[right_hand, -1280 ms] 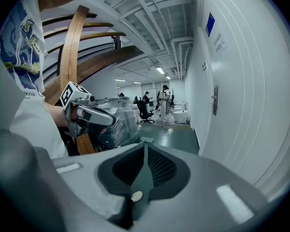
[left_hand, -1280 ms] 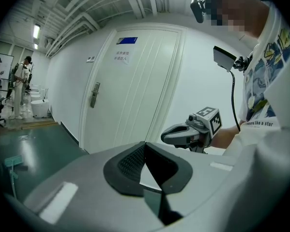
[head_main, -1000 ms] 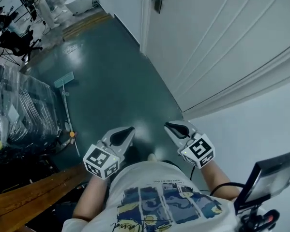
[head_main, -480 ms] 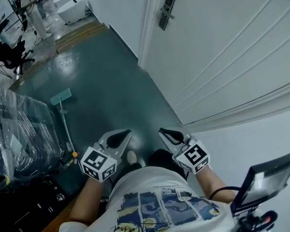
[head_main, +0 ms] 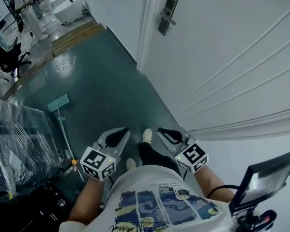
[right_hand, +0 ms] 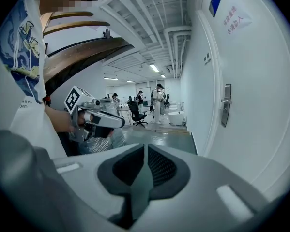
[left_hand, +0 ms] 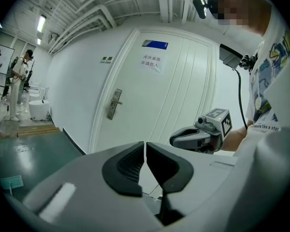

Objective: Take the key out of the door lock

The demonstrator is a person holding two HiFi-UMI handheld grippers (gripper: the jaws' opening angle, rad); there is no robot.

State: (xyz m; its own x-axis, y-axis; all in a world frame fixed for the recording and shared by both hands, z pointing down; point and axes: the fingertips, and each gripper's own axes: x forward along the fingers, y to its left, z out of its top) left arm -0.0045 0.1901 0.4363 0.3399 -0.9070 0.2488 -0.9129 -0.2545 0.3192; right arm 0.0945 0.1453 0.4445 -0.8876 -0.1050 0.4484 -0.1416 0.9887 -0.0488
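Head view: left gripper (head_main: 118, 132) jaws have just been opening a tiny crack, nothing between. Right gripper (head_main: 164, 131) jaws are closed, empty. Lock (head_main: 167, 14) sits on the door (head_main: 222, 52), well apart. Key too small to see.

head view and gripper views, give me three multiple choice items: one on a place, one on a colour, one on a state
1. Where is the door lock? A on the white door ahead B on a desk C in a gripper
2. Colour of the floor? A red B dark green C white
3. Jaws of the right gripper? A wide apart B on a key C together, empty

1 A, the lock plate sits on the door near the head view's top; 2 B, it shows dark green; 3 C, its view shows them touching, nothing between.
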